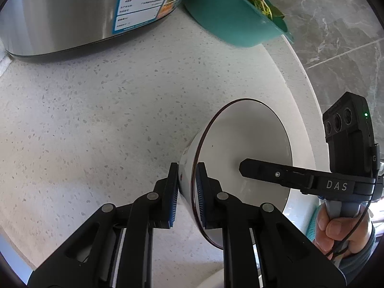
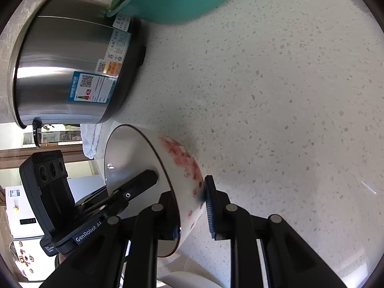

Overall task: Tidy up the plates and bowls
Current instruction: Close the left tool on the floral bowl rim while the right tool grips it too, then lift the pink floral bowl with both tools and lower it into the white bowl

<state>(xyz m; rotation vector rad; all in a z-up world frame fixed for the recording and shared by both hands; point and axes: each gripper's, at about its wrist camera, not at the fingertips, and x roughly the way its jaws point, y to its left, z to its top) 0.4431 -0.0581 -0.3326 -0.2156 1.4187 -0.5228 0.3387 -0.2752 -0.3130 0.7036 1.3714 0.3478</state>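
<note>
A white bowl (image 1: pixel 247 148) with a dark rim and red flower pattern on its outside (image 2: pixel 182 158) is held over the speckled white counter (image 1: pixel 96 120). My left gripper (image 1: pixel 187 192) is shut on its rim, one finger inside, one outside. My right gripper (image 2: pixel 192 211) grips the opposite rim the same way. Each view shows the other gripper's finger reaching into the bowl, seen in the left wrist view (image 1: pixel 276 174) and in the right wrist view (image 2: pixel 134 189).
A steel rice cooker (image 2: pixel 72 64) stands on the counter behind the bowl. A teal basin of green vegetables (image 1: pixel 230 16) sits beside it. The counter edge (image 1: pixel 309 96) drops to a grey tiled floor. A white rounded object (image 2: pixel 182 279) lies below the bowl.
</note>
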